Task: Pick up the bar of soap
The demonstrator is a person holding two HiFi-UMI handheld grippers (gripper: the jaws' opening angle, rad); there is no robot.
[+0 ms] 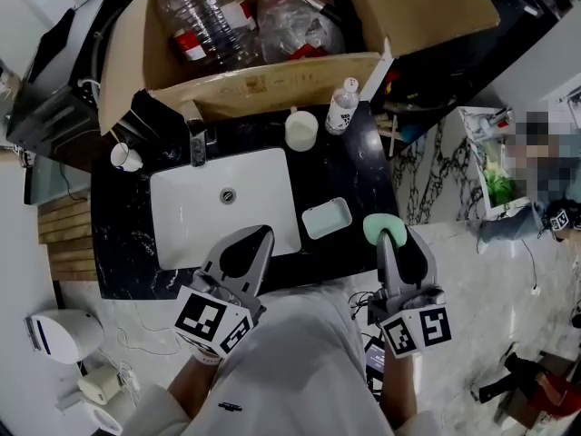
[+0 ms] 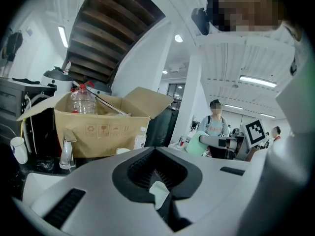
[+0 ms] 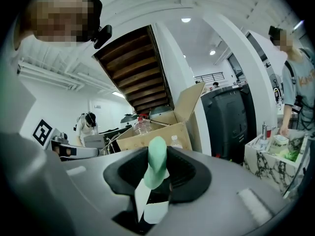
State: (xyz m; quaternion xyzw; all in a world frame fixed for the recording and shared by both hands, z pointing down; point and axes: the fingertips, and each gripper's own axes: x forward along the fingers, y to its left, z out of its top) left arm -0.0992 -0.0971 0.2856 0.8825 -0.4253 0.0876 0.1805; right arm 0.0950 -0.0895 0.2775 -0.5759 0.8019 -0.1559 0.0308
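A pale green bar of soap point(image 1: 382, 228) is clamped in my right gripper point(image 1: 390, 236), lifted off the counter to the right of the light green soap dish point(image 1: 327, 217), which holds nothing. In the right gripper view the soap point(image 3: 156, 160) stands on edge between the jaws, which press on both of its sides. My left gripper point(image 1: 258, 237) hovers over the front rim of the white sink point(image 1: 186, 221). Its jaws are together with nothing between them, as the left gripper view point(image 2: 158, 191) also shows.
A black counter point(image 1: 359, 166) carries a chrome faucet point(image 1: 197, 140), a white cup point(image 1: 301, 130), a small clear bottle point(image 1: 343, 106) and a mug point(image 1: 125, 157). Behind stands a cardboard box point(image 1: 263, 82) with plastic bottles. A marble side table point(image 1: 472, 166) is at the right.
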